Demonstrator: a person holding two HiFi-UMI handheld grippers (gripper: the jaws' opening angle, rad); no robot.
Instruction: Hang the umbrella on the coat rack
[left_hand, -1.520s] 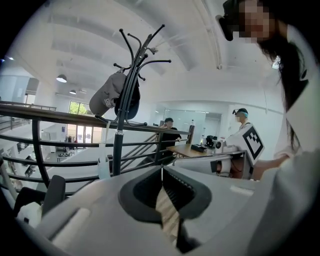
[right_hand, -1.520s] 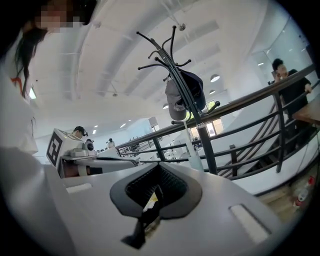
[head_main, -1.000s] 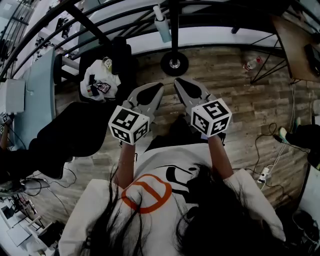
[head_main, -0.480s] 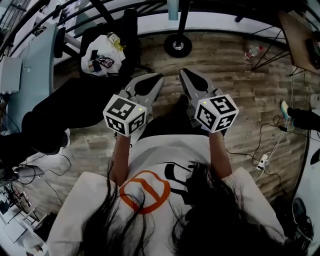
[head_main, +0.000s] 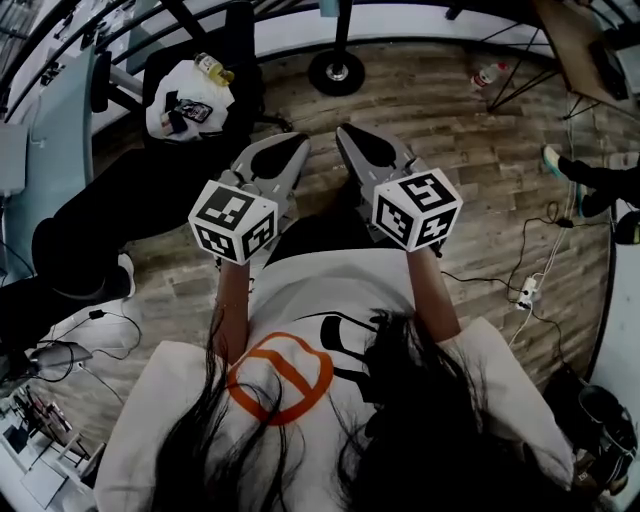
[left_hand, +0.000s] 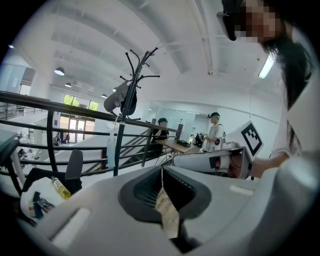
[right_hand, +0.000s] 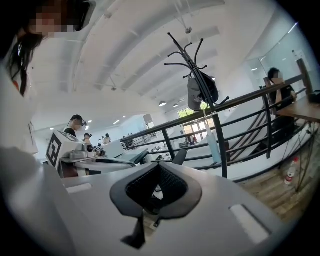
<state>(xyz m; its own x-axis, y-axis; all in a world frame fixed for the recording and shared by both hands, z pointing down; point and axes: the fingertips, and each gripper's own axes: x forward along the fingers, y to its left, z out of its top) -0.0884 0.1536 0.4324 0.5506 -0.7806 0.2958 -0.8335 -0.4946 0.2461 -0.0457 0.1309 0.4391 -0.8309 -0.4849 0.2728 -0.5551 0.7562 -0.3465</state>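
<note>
**Claws shut, umbrella hung**

The black coat rack's round base has neared the top edge. The left gripper and right gripper are closed, empty. A pale blue folded umbrella hangs beside the rack's pole; a yellow bottle lies on the white bag.

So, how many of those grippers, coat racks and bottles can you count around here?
Grippers: 2, the left gripper and the right gripper
Coat rack: 1
Bottles: 2, one bottle on the chair, another bottle on the floor
Total: 5
</note>
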